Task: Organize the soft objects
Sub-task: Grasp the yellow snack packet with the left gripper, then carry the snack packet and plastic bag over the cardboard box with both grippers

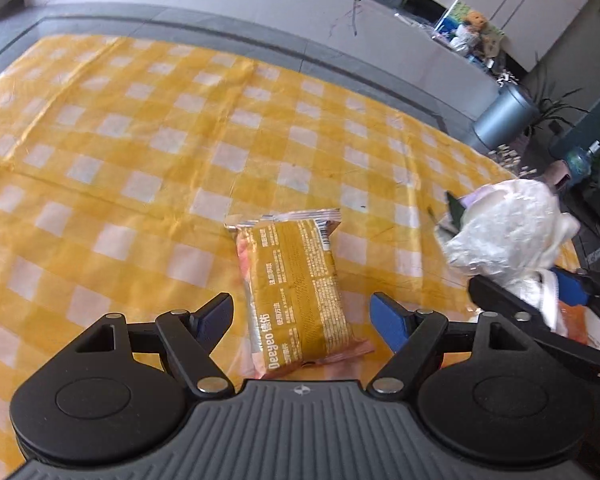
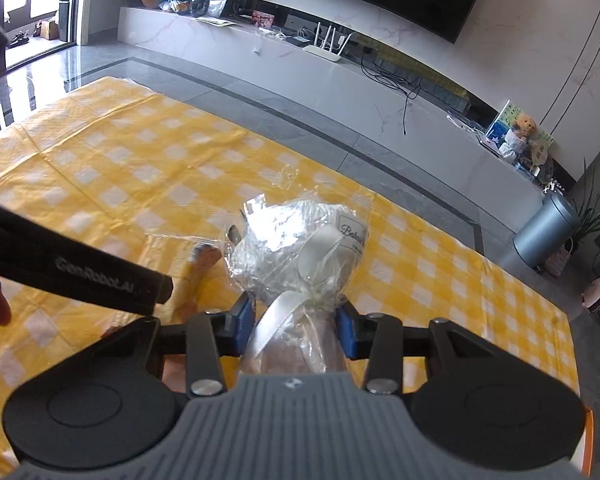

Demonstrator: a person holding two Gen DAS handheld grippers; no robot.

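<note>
Your left gripper point(image 1: 302, 312) hangs wide open and empty over the orange packet point(image 1: 300, 292) lying on the checked cloth point(image 1: 140, 140). Your right gripper point(image 2: 296, 326) is pinching the crinkly wrapped bundle point(image 2: 296, 248) by its neck, above the cloth. That plastic looks slippery, so a quick swing could let it slide out.

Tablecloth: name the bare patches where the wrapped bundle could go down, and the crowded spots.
The tablecloth lies bare beyond and left of the brown packet, up to its far edge. It is crowded on the right, where the right gripper holds the wrapped bundle.
</note>
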